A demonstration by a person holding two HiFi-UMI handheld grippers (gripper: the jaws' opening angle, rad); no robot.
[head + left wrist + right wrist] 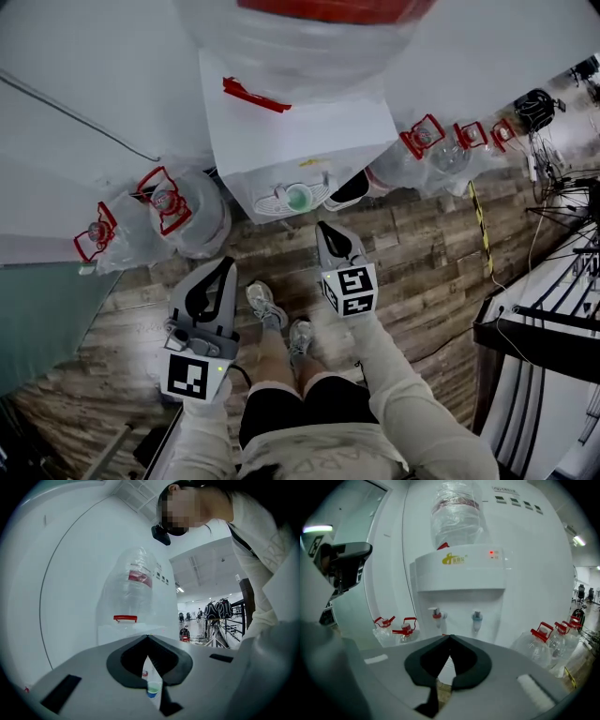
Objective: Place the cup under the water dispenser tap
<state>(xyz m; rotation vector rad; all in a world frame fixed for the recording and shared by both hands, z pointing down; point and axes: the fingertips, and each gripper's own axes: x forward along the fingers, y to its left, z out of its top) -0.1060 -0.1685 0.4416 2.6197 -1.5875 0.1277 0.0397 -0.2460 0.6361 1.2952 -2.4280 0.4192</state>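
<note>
On the drip tray (277, 202) of the water dispenser (300, 141), the green cup (298, 197) sits upright, tucked in below the cabinet's overhang. From my head camera it looks to be under the taps. Whether it is under the red tap (436, 614) or the blue tap (476, 616) I cannot say for sure, since my own jaws cover the tray in the right gripper view. Neither of my grippers touches it. My right gripper (321, 227) is pinched fully together with nothing between its tips, and it hangs in the air just in front of the dispenser, apart from the cup. My left gripper (228, 264) is likewise closed on nothing, nearer to me and off to the side, over the wooden floor (422, 262). So I judge the placing done: the cup stands free where it belongs. What may be left is only to check that it lines up with a spout.
</note>
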